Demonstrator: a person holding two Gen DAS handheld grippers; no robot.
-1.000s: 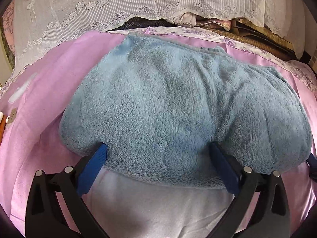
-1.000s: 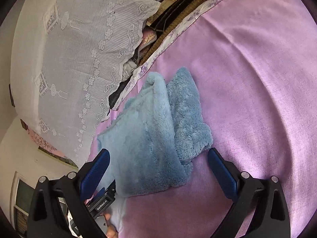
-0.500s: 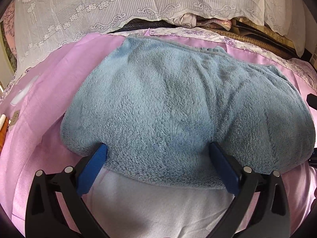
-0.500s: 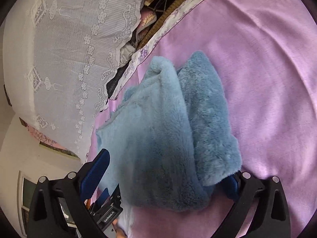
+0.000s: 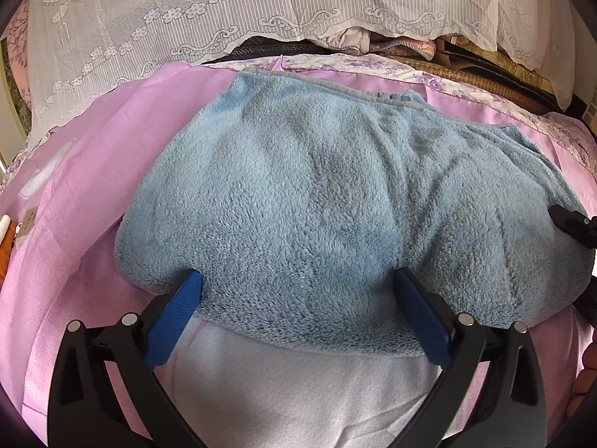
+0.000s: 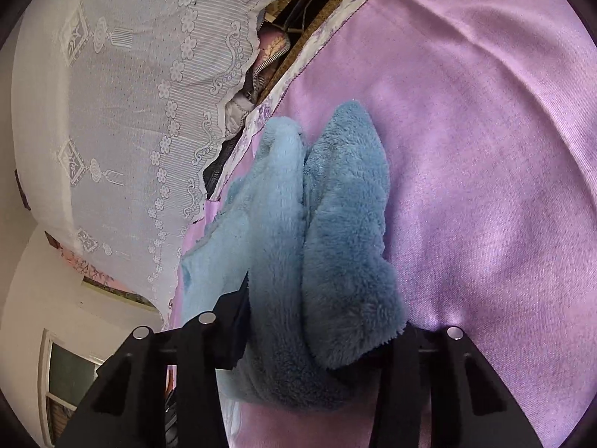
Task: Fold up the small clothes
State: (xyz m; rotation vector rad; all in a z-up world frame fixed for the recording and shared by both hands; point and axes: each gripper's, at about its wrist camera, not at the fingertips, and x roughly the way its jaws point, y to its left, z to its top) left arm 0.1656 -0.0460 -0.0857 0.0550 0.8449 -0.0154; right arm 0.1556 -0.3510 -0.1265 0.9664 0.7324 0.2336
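A blue fleece garment [image 5: 317,194] lies spread on the pink sheet [image 5: 86,186]. My left gripper [image 5: 298,298] is open at its near edge, and the hem lies loosely over both blue pads [image 5: 175,313]. In the right wrist view the garment's side edge [image 6: 328,261] is folded into a thick bunch. My right gripper [image 6: 313,336] is closing on that bunch, with the fleece squeezed between its black fingers [image 6: 231,321]. The right-hand finger is mostly hidden by the pile. Part of the right gripper [image 5: 574,224] shows at the left wrist view's right edge.
A white cloth [image 5: 298,392] lies under the garment's near hem. A lace curtain [image 5: 261,11] hangs behind the bed over piled clothes [image 5: 377,41] and dark woven mats [image 5: 485,74]. Bare pink sheet [image 6: 485,149] stretches to the right. A person's fingers [image 5: 585,373] show at lower right.
My right gripper moved in onto the garment's folded side edge and its jaws narrowed around the fleece. The garment's right side bunched up. The left gripper stayed put.
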